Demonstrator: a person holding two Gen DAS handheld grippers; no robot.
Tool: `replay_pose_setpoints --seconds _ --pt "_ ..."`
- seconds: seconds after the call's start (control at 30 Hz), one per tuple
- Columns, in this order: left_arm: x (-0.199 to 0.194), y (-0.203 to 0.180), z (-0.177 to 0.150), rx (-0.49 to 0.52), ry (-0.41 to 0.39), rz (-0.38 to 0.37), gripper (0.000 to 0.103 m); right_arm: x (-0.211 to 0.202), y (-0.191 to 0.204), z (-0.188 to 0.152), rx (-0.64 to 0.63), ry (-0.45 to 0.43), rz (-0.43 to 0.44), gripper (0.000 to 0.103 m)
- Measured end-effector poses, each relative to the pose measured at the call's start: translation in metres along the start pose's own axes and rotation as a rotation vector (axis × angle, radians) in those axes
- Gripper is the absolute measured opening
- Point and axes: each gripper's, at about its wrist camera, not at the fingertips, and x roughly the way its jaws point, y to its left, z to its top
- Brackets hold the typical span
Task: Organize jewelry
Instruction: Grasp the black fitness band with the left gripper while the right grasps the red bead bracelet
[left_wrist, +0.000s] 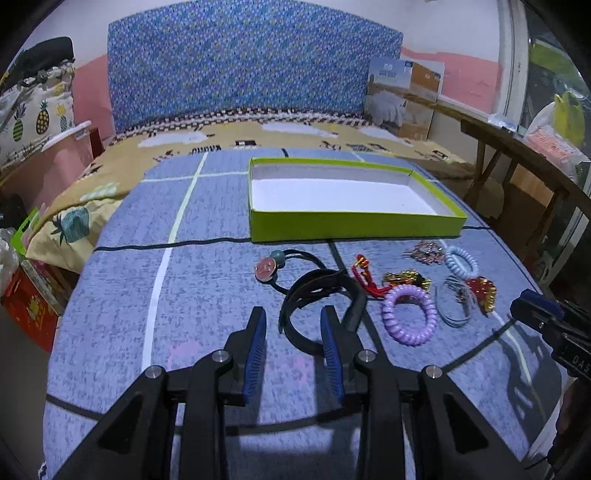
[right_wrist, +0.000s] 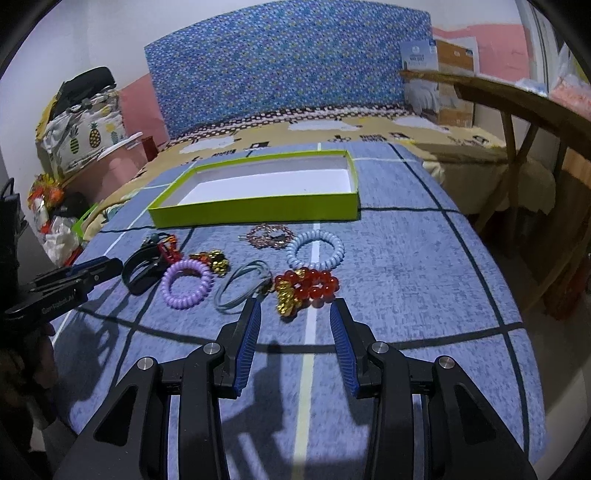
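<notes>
An empty green box (left_wrist: 354, 225) (right_wrist: 258, 212) with a white floor sits on the blue cloth. In front of it lie jewelry pieces: a black band (left_wrist: 354, 295) (right_wrist: 142, 271), a purple coil ring (left_wrist: 409, 314) (right_wrist: 187, 283), a pale blue coil ring (left_wrist: 460, 261) (right_wrist: 315, 250), a red bead bracelet with gold (right_wrist: 306, 288) (left_wrist: 482, 290), a red cord charm (left_wrist: 364, 275), a hair tie with pink and teal beads (left_wrist: 267, 266). My left gripper (left_wrist: 293, 317) is open and empty, just short of the black band. My right gripper (right_wrist: 295, 310) is open and empty, just short of the red bead bracelet.
A thin grey-blue hoop (right_wrist: 240, 286), a gold charm (right_wrist: 216, 260) and a small brownish chain (right_wrist: 269, 236) lie among the pieces. A blue patterned headboard (left_wrist: 255, 70) stands behind. A wooden table (right_wrist: 517, 110) is at the right. Bags and boxes (left_wrist: 33, 107) crowd the left.
</notes>
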Motion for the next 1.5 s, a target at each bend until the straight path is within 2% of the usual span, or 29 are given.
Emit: replay_pose_setpoints --seconds 0.07,0.2,0.43,0.53,0.8,1.07,1.13,1.2,1.33,1.43,1.47,1.5 --pt "0.008 0.001 0.002 -0.014 0.035 -0.025 0.032 0.007 -0.005 0.003 0.01 0.015 0.0 0.04" --pt "0.015 0.0 0.003 -0.019 0.071 -0.024 0.032 0.016 -0.01 0.008 0.031 0.037 0.009 0.041" --pt "0.019 0.0 0.007 -0.006 0.077 0.002 0.032 0.028 -0.017 0.017 0.075 0.069 0.044 0.041" --pt "0.023 0.0 0.008 -0.004 0.091 0.006 0.032 0.034 -0.016 0.019 0.072 0.081 0.035 0.049" --pt "0.03 -0.002 0.011 -0.005 0.115 0.007 0.032 0.048 -0.015 0.024 0.098 0.132 0.04 0.05" --pt "0.032 -0.004 0.013 0.005 0.118 0.009 0.032 0.053 -0.016 0.028 0.107 0.137 0.042 0.049" --pt "0.031 -0.004 0.013 0.009 0.117 0.012 0.031 0.053 -0.018 0.028 0.11 0.136 0.041 0.046" --pt "0.031 -0.005 0.013 0.011 0.117 0.018 0.02 0.052 -0.019 0.027 0.113 0.137 0.038 0.038" --pt "0.031 -0.005 0.012 0.01 0.114 0.023 0.014 0.05 -0.024 0.025 0.132 0.137 0.053 0.035" --pt "0.028 -0.001 0.011 -0.001 0.11 0.017 0.011 0.048 -0.027 0.025 0.139 0.13 0.062 0.029" --pt "0.027 0.0 0.01 -0.002 0.109 0.016 0.011 0.047 -0.027 0.025 0.139 0.128 0.062 0.027" --pt "0.026 0.0 0.009 -0.002 0.106 0.016 0.011 0.045 -0.027 0.025 0.138 0.123 0.065 0.019"
